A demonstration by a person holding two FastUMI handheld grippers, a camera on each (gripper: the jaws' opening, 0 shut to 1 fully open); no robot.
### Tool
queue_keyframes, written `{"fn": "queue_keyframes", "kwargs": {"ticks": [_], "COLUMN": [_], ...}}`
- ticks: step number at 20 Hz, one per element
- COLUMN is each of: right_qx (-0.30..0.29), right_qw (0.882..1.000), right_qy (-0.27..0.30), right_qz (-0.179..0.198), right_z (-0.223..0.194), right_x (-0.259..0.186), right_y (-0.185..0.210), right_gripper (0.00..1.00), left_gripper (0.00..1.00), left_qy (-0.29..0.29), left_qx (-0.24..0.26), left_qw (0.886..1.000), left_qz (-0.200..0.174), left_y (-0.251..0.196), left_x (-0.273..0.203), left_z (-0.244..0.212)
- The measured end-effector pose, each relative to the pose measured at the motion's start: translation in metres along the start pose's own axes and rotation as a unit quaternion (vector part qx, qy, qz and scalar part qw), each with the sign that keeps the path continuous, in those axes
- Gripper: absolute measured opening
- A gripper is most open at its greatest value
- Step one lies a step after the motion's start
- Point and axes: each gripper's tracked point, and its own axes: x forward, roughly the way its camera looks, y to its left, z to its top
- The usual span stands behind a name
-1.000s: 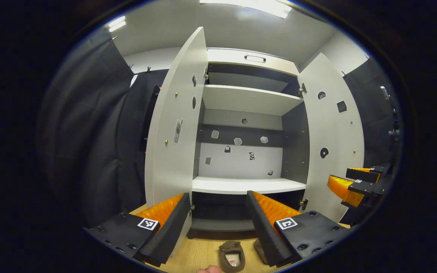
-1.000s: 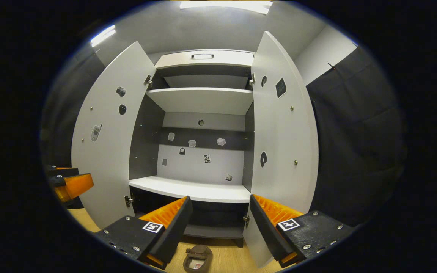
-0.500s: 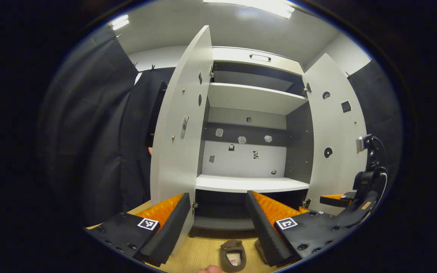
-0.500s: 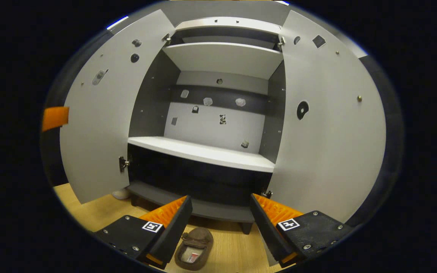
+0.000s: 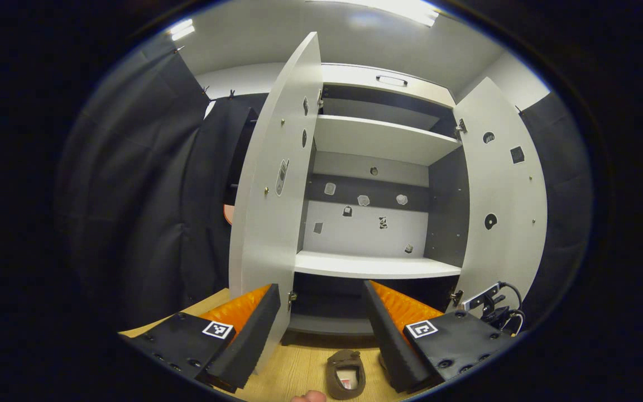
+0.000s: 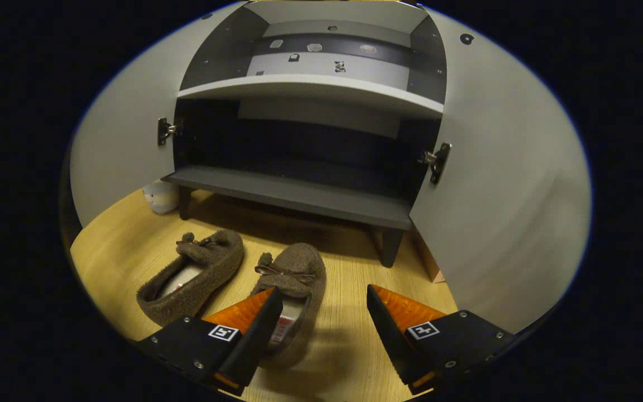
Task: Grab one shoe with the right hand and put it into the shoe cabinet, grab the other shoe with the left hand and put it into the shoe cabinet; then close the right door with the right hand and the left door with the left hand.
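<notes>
On the wooden floor (image 6: 349,357), brown shoe (image 6: 291,279) under right hand-held gripper (image 6: 324,318), fingers apart, empty

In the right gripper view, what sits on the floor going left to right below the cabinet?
Small white object by the cabinet leg → left brown slipper → right brown slipper → open right cabinet door.
</notes>
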Motion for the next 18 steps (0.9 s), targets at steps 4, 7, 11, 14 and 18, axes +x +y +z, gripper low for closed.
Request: {"fn": "queue_keyframes", "kwargs": {"ticks": [4, 7, 11, 14, 18], "right_qx": [0.011, 0.018, 0.025, 0.013, -0.016], "right_qw": [0.999, 0.999, 0.998, 0.998, 0.998], "right_qy": [0.040, 0.040, 0.054, 0.049, 0.029], "right_qz": [-0.001, -0.001, 0.009, 0.030, 0.045], "right_z": [-0.023, -0.021, -0.029, -0.032, -0.032], "right_x": [0.021, 0.040, 0.066, 0.082, 0.082], "right_y": [-0.004, -0.003, 0.002, 0.009, 0.018], "right_gripper": [0.93, 0.88, 0.82, 0.69, 0.39], "left_gripper": [0.94, 0.96, 0.94, 0.96, 0.96], "left_qy": [0.009, 0.012, 0.015, 0.019, 0.020], "left_qx": [-0.001, 0.000, 0.004, 0.007, 0.008], "left_qw": [1.000, 1.000, 1.000, 1.000, 1.000], "left_qz": [0.002, 0.004, 0.007, 0.010, 0.012], "left_y": [0.001, 0.002, 0.003, 0.004, 0.001], "left_x": [0.002, 0.003, 0.005, 0.006, 0.005], "left_z": [-0.007, -0.008, -0.009, -0.011, -0.012]}}
